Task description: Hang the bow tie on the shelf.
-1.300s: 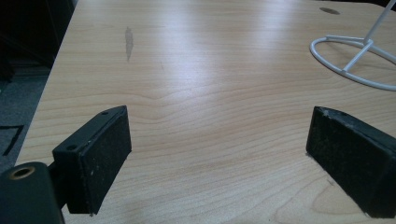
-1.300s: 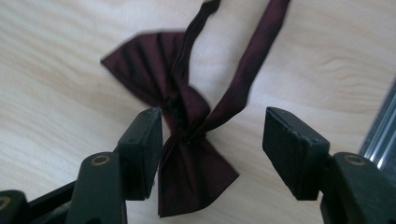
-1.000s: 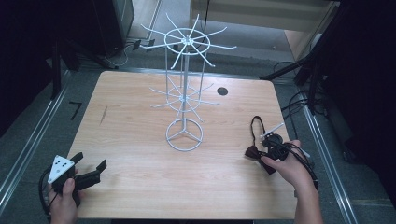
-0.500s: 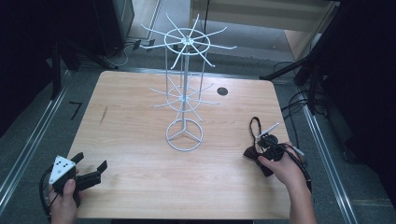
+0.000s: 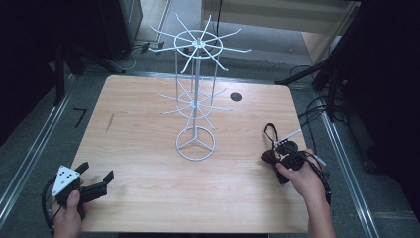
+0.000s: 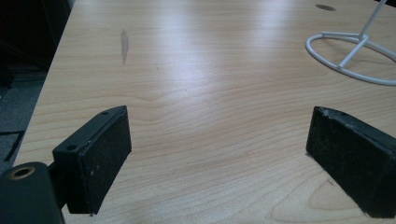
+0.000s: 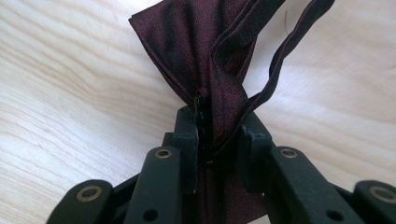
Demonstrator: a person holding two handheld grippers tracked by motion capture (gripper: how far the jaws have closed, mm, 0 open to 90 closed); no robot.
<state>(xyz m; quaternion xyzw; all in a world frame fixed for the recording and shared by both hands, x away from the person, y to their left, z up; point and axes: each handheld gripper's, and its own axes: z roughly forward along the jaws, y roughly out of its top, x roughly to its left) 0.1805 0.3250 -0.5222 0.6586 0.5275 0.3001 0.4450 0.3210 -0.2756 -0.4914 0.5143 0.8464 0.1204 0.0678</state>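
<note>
The right gripper (image 7: 219, 126) clamps a dark maroon satin bow tie (image 7: 205, 51); the white wire rack (image 5: 196, 99) looks bare; the left gripper (image 6: 219, 158) gapes empty.

Right tongs (image 5: 280, 157) with clamped bow tie (image 5: 271, 159) drawn slightly nearer table's (image 5: 148, 148) near edge.

A light wooden table (image 5: 148, 148) carries a white wire rack (image 5: 196, 144) and a maroon bow tie (image 5: 271, 157).
</note>
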